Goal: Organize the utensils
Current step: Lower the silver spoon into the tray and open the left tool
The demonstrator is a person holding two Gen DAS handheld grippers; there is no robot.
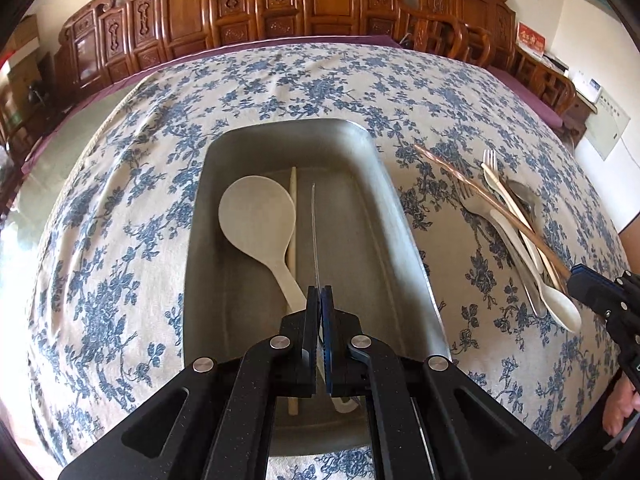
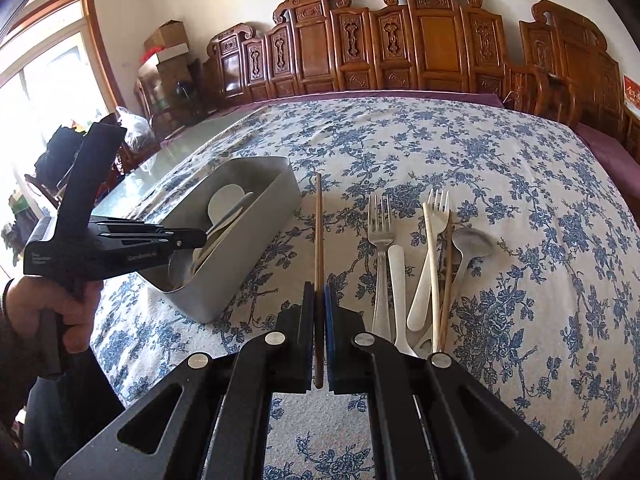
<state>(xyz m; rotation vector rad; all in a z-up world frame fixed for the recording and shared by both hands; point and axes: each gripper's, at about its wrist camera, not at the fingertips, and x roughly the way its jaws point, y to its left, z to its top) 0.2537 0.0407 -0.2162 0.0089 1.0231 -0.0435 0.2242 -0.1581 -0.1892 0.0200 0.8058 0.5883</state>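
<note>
Left gripper (image 1: 320,296) lowers a clamped thin utensil (image 1: 315,232) into the metal bin (image 1: 280,136); right gripper (image 2: 319,292) clutches 1 brown chopstick (image 2: 318,224), likely next to be binned.

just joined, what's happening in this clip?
A person is sorting cutlery into a grey metal tray on a floral tablecloth. The left gripper, jaws shut on a thin flat metal utensil, holds it over the tray, where a pale rice paddle and a light chopstick already lie. The right gripper has its jaws shut on a brown wooden chopstick. Forks, spoons and chopsticks are still on the cloth.
</note>
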